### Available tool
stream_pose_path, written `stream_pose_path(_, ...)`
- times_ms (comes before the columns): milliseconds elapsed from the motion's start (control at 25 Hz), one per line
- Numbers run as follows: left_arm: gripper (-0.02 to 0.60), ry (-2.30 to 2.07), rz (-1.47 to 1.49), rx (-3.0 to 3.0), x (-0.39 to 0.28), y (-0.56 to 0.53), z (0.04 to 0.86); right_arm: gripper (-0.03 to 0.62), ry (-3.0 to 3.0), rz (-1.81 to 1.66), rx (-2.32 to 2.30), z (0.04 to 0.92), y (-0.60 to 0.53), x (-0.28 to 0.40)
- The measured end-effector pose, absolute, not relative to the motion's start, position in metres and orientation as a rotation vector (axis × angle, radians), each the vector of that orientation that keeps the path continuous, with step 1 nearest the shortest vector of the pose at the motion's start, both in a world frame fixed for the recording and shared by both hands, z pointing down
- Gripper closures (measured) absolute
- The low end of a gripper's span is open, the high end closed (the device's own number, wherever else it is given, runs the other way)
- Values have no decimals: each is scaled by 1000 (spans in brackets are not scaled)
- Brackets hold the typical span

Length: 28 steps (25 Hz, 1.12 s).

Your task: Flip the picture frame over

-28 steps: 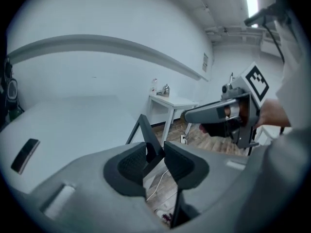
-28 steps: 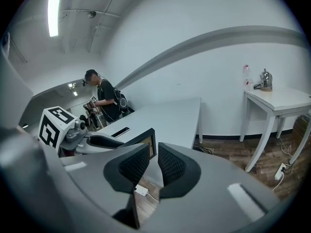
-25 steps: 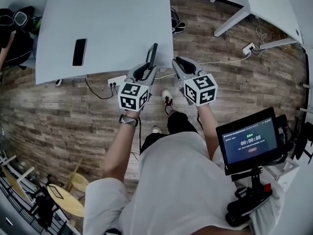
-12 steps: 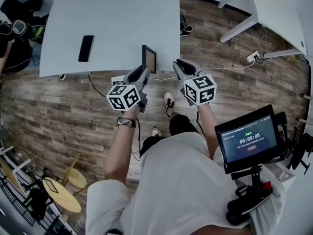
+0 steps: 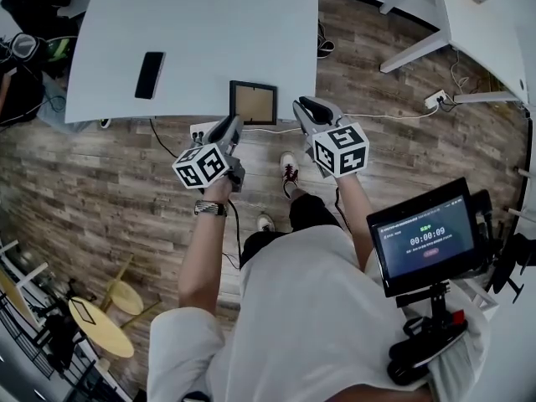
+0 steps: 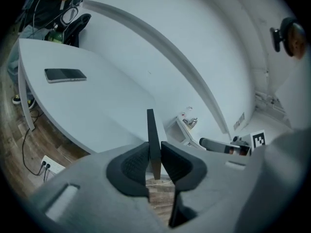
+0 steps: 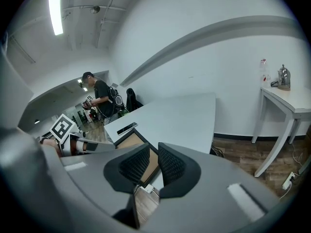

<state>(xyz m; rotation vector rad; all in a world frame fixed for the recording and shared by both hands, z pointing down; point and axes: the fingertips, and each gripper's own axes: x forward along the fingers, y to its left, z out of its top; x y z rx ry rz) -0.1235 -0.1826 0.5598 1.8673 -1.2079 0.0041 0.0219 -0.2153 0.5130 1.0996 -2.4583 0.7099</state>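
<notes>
Brown panel faces up inside the dark picture frame (image 5: 254, 103), which lies flat right at the near edge of the white counter (image 5: 209, 23), close to its right corner. Loads of bare counter beyond it, and the phone (image 5: 151, 74) is well off to the left. The left gripper (image 5: 232, 125) has just been closing its jaws and they're clamped on the frame's near left corner. In its own view the frame's only a thin dark strip. The right gripper (image 5: 304, 105) sits just beside the frame's right side, jaws a bit apart, nothing in them. Can't tell if the frame overhangs the edge
</notes>
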Motion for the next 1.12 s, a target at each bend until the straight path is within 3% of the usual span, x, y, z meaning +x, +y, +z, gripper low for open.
stream_pose_path(1120,466,-1227,-184,1546,-167,-167,645,536,-2405,696,1046,542,-219,7)
